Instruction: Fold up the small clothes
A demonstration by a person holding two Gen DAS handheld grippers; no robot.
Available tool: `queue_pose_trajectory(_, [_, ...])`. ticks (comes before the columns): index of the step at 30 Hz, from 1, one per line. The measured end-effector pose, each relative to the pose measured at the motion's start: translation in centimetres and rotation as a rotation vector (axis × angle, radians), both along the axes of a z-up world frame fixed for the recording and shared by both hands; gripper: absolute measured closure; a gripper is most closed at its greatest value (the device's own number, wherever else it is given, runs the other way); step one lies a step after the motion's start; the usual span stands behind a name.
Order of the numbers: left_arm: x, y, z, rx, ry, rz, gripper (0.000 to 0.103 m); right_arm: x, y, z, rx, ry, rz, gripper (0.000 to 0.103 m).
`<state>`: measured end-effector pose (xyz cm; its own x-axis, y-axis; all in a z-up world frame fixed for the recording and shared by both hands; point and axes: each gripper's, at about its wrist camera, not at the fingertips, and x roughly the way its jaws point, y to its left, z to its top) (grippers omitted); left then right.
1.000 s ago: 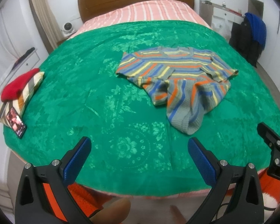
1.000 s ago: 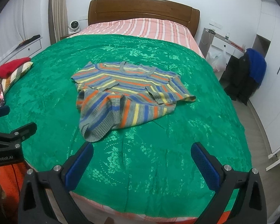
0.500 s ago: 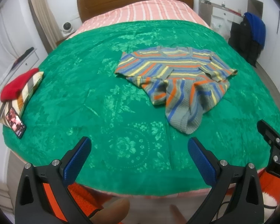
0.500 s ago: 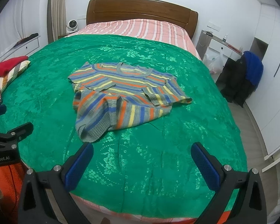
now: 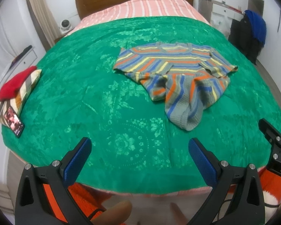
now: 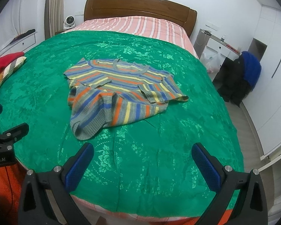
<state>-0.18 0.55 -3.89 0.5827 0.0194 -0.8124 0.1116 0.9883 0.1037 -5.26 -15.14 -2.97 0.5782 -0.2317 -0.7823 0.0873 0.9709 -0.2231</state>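
Note:
A small striped sweater [image 5: 178,75] in grey, orange, blue and yellow lies rumpled on the green bedspread [image 5: 103,97], its sleeves folded in and its lower part bunched toward me. It also shows in the right wrist view [image 6: 121,93]. My left gripper [image 5: 139,150] is open and empty above the bed's near edge, short of the sweater. My right gripper [image 6: 142,155] is open and empty above the near edge too, below the sweater's hem.
Folded clothes with a red item [image 5: 16,86] and a phone [image 5: 14,121] lie at the bed's left edge. A wooden headboard [image 6: 140,5] stands at the far end. A chair with dark and blue clothes [image 6: 241,75] stands right of the bed.
Both grippers have drifted slightly; the sweater sits a little lower and more to the left in the right wrist view. Nothing was grasped or moved on the bed.

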Motion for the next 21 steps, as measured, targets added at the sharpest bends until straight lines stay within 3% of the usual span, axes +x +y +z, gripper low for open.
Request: queue_pose_trajectory(21, [-0.23, -0.23, -0.52, 0.012, 0.015, -0.009, 0.000, 0.15, -0.54, -0.64, -0.071, 0.036, -0.052, 0.000])
